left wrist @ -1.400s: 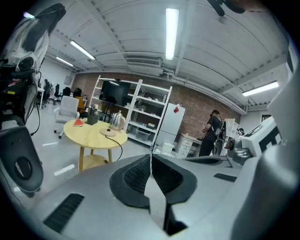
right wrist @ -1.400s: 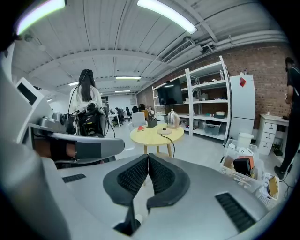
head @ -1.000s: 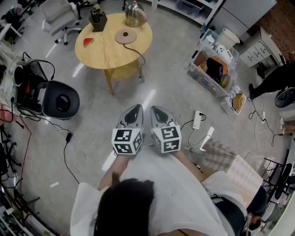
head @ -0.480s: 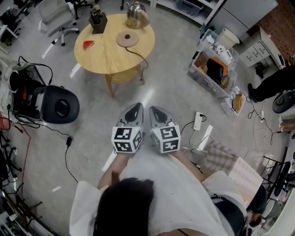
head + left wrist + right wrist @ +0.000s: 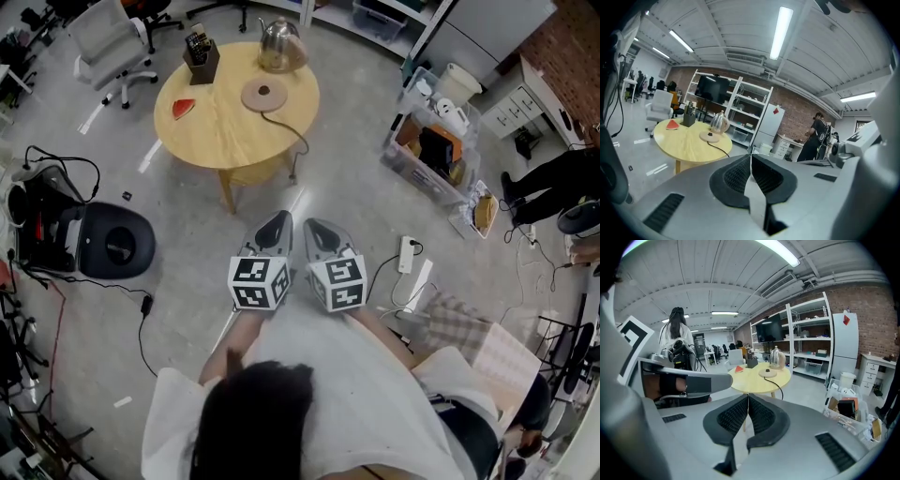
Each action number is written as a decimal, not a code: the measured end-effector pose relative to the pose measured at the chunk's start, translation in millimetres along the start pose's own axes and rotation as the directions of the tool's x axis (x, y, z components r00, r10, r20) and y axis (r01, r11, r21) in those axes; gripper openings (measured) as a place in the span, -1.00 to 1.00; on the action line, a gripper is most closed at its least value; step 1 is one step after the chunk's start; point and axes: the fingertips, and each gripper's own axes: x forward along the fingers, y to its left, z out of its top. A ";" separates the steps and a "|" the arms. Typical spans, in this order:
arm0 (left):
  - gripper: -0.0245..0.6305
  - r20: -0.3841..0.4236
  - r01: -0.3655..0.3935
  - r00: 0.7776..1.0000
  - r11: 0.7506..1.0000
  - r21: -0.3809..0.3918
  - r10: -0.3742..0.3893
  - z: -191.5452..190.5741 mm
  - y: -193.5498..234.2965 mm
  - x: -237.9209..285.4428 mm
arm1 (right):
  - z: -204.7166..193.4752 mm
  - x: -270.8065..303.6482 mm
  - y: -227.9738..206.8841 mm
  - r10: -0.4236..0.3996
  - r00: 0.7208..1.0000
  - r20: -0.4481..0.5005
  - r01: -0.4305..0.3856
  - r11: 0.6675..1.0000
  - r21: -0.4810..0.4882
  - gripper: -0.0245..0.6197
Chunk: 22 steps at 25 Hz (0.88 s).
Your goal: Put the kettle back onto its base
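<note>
A shiny metal kettle (image 5: 278, 46) stands at the far edge of the round wooden table (image 5: 211, 117); it also shows as the kettle (image 5: 719, 123) and the kettle (image 5: 776, 358) in the two gripper views. Its round base (image 5: 263, 94) lies on the table just in front of it, empty, with a black cord running off the table edge. My left gripper (image 5: 277, 225) and right gripper (image 5: 314, 228) are held side by side over the floor, well short of the table. Both are shut with nothing between the jaws.
On the table also sit a black box of utensils (image 5: 200, 54) and a red watermelon slice (image 5: 181, 107). A white chair (image 5: 111, 42) stands left of the table, a black round device (image 5: 114, 249) on the floor at left, a crate of goods (image 5: 433, 141) at right, a power strip (image 5: 407, 254) nearby.
The table and kettle have drawn slightly nearer in the head view, and the black device on the floor has slid left and down. Both grippers stay shut and side by side.
</note>
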 end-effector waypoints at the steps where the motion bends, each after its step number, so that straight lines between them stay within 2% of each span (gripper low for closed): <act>1: -0.82 -0.002 0.002 1.000 1.000 -0.002 -0.002 0.7 3.0 -0.3 | 1.0 2.6 2.1 0.000 1.000 -0.001 0.000 1.000 0.000 -0.84; 7: -0.82 -0.017 0.026 1.000 1.000 -0.010 -0.026 5.5 20.7 1.3 | 8.1 21.0 15.1 0.020 1.000 0.002 -0.020 0.999 0.029 -0.84; 13: -0.82 -0.039 0.049 0.998 0.999 -0.004 -0.049 4.4 31.2 1.9 | 6.6 32.4 19.6 0.001 1.000 -0.009 0.000 0.999 0.054 -0.84; 22: -0.82 -0.037 0.029 0.999 1.000 0.000 -0.029 11.3 48.0 3.2 | 13.8 44.5 20.0 -0.012 1.000 0.009 0.011 0.997 0.078 -0.84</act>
